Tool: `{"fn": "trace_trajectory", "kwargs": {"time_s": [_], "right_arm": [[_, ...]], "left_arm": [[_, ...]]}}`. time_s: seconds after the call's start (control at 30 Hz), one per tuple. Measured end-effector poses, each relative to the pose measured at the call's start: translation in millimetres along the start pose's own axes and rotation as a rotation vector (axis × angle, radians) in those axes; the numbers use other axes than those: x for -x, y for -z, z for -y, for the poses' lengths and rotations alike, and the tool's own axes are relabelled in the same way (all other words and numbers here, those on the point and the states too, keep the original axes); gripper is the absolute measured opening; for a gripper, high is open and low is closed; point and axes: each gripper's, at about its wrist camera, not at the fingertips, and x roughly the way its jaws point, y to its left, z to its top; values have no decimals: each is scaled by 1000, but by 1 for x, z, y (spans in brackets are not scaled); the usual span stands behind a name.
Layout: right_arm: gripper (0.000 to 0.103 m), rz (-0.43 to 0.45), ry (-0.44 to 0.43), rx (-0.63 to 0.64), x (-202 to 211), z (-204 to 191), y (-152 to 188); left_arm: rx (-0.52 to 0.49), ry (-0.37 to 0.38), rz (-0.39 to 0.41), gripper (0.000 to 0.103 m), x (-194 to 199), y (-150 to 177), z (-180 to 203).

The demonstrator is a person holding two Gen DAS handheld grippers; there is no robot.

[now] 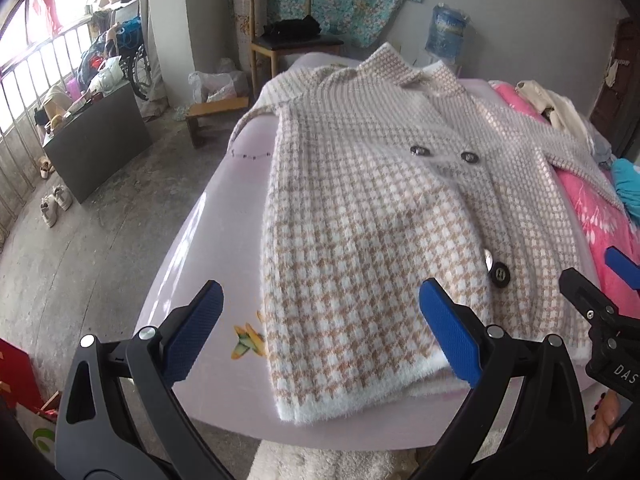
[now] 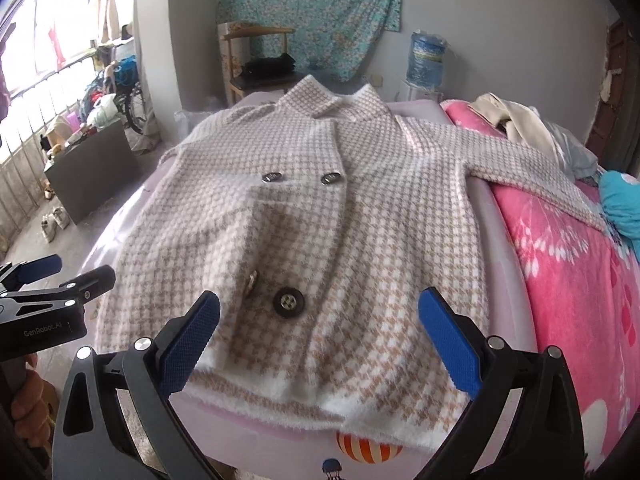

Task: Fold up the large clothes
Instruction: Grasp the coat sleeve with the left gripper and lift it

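Over a pink bed, two grippers hovering at a coat's hem

On the bed (image 2: 516, 264), a houndstooth coat (image 2: 304, 216) is lying face up, collar toward the far wall and hem at the near edge. One sleeve is reaching right across a pink blanket (image 2: 568, 304). The left gripper (image 1: 320, 332) is hanging above the hem's left corner, fingers spread wide and gripping nothing. The right gripper (image 2: 320, 336) is hanging over the hem near a black button (image 2: 289, 301), its blue pads (image 2: 448, 340) likewise parted and empty. A chair (image 1: 286, 36) is standing beyond the bed
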Motion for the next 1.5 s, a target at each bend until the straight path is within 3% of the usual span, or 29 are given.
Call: {"fn": "trace_trajectory", "kwargs": {"time_s": [0.1, 0.17, 0.33, 0.43, 0.53, 0.67, 0.87, 1.07, 1.17, 1.23, 1.3, 1.33, 1.4, 1.5], "right_arm": [[97, 29, -75, 35, -8, -8, -22], [97, 45, -117, 54, -16, -13, -38], [97, 42, -220, 84, -48, -34, -73], [97, 13, -268, 97, -69, -49, -83], [97, -20, -292, 129, -89, -66, -89], [97, -73, -294, 173, -117, -85, -91], [97, -122, -265, 197, -151, -102, -96], [97, -148, -225, 185, -177, -106, -103], [97, -155, -205, 161, -186, -100, -108], [97, -154, -193, 145, -189, -96, -110], [97, -150, -179, 133, -192, -91, -112], [97, -147, -174, 128, -194, -88, -114], [97, -141, -161, 118, -196, -83, -116], [97, -132, -151, 105, -199, -75, -120]], "left_arm": [[46, 95, 65, 95, 1, -18, -21], [87, 133, 64, 95, -5, -34, -38], [167, 101, 67, 95, -30, -80, -86], [303, 96, 65, 95, -59, -102, -132], [516, 182, -25, 95, -111, -116, -190], [861, 378, -224, 95, -206, -107, -257], [1244, 631, -489, 94, -330, -60, -280], [1397, 782, -596, 94, -403, -38, -263], [1404, 785, -615, 94, -428, -39, -260], [1433, 787, -613, 86, -438, -42, -265], [1453, 773, -630, 64, -445, -42, -265], [1456, 765, -639, 59, -447, -45, -268], [1442, 727, -644, 35, -448, -47, -271], [1423, 657, -597, 19, -442, -58, -285]]}}
